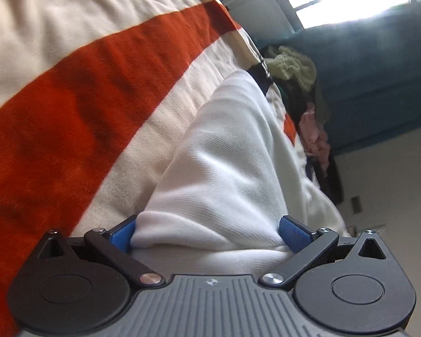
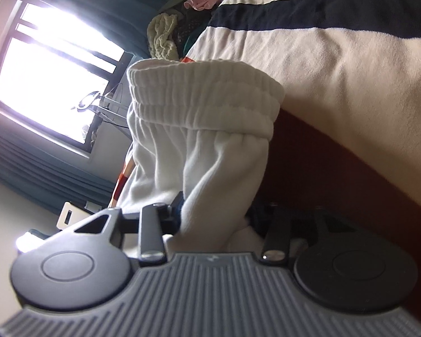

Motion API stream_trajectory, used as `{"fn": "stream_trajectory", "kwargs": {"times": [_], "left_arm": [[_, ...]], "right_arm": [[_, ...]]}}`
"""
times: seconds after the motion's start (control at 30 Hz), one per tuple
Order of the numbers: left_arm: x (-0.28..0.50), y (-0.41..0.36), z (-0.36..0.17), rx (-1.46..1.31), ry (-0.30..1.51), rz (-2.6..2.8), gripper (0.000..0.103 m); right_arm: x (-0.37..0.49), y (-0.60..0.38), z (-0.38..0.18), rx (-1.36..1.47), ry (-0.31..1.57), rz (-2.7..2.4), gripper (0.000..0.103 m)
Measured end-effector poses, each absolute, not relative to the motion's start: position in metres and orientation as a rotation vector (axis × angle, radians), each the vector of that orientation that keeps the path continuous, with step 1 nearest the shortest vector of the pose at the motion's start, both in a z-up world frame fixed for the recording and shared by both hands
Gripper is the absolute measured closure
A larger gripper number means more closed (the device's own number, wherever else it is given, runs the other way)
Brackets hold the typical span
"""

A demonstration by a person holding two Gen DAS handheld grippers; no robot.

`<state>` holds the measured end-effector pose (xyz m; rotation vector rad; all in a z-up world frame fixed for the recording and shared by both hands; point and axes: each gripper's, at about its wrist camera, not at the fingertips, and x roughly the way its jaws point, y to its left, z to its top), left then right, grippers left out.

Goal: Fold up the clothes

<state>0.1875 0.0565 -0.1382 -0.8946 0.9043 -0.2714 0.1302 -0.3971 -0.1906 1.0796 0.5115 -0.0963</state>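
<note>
A white knit garment (image 1: 224, 154) lies bunched on a cream bedspread (image 1: 56, 28) with an orange stripe. My left gripper (image 1: 206, 236) holds a thick wad of it, and both blue pads (image 1: 293, 234) press into the cloth from either side. In the right wrist view the garment's elastic waistband (image 2: 205, 98) stands up in front of the camera. My right gripper (image 2: 216, 213) is shut on the fabric just below that band. Its far finger is in shadow against the dark stripe of the bedspread (image 2: 350, 70).
A pile of loose clothes (image 1: 294, 70), pale green, dark and pink, sits at the bed's far edge (image 2: 165, 36). Teal curtains (image 1: 379, 70) and a bright window (image 2: 50, 64) are behind it. A black stripe (image 2: 322, 11) crosses the bedspread.
</note>
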Motion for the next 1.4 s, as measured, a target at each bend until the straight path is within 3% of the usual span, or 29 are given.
{"fn": "stream_trajectory", "kwargs": {"times": [0.13, 0.2, 0.27, 0.37, 0.43, 0.7, 0.97, 1.17, 1.4], "left_arm": [[0.198, 0.058, -0.147, -0.917, 0.914, -0.284, 0.002], [0.199, 0.057, -0.145, -0.895, 0.910, -0.280, 0.009], [0.198, 0.059, -0.141, -0.863, 0.906, -0.283, 0.033], [0.195, 0.060, -0.131, -0.859, 0.881, -0.309, 0.053], [0.190, 0.058, -0.116, -0.889, 0.852, -0.337, 0.058], [0.229, -0.020, -0.031, -0.842, 0.819, -0.449, 0.062], [0.354, -0.216, 0.004, -0.780, 0.776, -0.547, 0.062], [0.458, -0.347, -0.030, -0.711, 0.778, -0.635, 0.061], [0.500, -0.394, -0.130, -0.491, 0.696, -0.772, 0.057]], "right_arm": [[0.127, -0.394, -0.193, 1.082, 0.517, -0.106, 0.057], [0.132, -0.394, -0.193, 1.064, 0.517, -0.113, 0.057], [0.130, -0.392, -0.189, 1.047, 0.508, -0.118, 0.058], [0.120, -0.393, -0.177, 1.098, 0.435, -0.095, 0.065], [0.116, -0.391, -0.160, 1.076, 0.392, -0.076, 0.068], [0.115, -0.446, -0.105, 1.166, 0.248, -0.077, 0.069], [0.173, -0.583, -0.069, 1.107, 0.096, -0.161, 0.069], [0.247, -0.680, -0.076, 1.036, 0.075, -0.274, 0.069], [0.278, -0.712, -0.175, 1.024, 0.124, -0.341, 0.069]]}}
